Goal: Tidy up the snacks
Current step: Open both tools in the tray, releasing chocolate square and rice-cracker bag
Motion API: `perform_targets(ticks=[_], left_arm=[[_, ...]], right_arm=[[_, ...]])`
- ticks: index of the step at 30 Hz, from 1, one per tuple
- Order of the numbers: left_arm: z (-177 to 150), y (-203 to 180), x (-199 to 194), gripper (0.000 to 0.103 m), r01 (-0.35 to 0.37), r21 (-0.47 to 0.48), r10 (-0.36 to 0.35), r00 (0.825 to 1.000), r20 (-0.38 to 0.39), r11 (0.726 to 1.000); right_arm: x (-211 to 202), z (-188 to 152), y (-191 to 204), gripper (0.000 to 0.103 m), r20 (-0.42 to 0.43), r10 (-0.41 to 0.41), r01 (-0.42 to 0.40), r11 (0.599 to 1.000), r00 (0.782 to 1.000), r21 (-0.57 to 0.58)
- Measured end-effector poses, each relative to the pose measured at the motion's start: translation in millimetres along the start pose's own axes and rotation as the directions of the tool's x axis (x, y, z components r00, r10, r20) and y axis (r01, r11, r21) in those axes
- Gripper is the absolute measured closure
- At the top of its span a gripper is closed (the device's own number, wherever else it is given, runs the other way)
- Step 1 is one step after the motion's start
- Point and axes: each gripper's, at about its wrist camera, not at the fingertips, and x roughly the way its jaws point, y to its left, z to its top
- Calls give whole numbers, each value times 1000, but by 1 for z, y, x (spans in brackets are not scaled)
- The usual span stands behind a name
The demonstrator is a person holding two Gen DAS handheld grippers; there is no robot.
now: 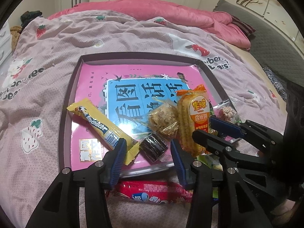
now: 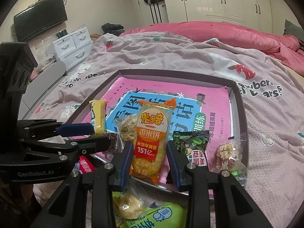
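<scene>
A shallow dark-rimmed tray (image 1: 66, 102) is set on a bed covered by a pink strawberry-print quilt (image 1: 76, 43). The tray floor is lined with a pink and blue printed sheet (image 1: 121, 76).

Left tool (image 1: 148, 148): the blue-padded jaws are held apart, and nothing is pressed between them. A dark round wrapped snack (image 1: 153, 146) lies on the tray in the gap between the fingers, clear of both pads. A yellow wafer bar (image 1: 102, 125) lies diagonally just beside it, with its lower end next to the left finger. A clear-wrapped floss cake (image 1: 163, 117) lies beyond the dark snack.

Right tool (image 2: 149, 157): the jaws are clamped on the lower part of an orange rice cracker pack (image 2: 150, 142), which is held upright over the near edge of the tray. In the left wrist view the same tool is seen from the side at the pack.

Inside the tray, a green pea packet (image 2: 191, 146) lies just right of the cracker pack, and a clear-wrapped nut cluster (image 2: 226, 155) sits near the right rim.

Outside the tray, on the quilt by its near edge, a red snack packet (image 1: 152, 191), a green milk candy bag (image 2: 157, 216) and a pale wrapped cake (image 2: 129, 203) are found.
</scene>
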Motion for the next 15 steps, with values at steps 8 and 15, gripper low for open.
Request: perform_targets(ticks=[8,15], left_arm=[[1,1,-4,49,0,-5,0,1000,4,1000],[2,1,-11,48,-1,-7,1,1000,19,1000]], right_arm=[[-4,1,-3,66,13,-13,12,1000,1000,15],[-11,3,-9,63,31,-17,16,999,999,38]])
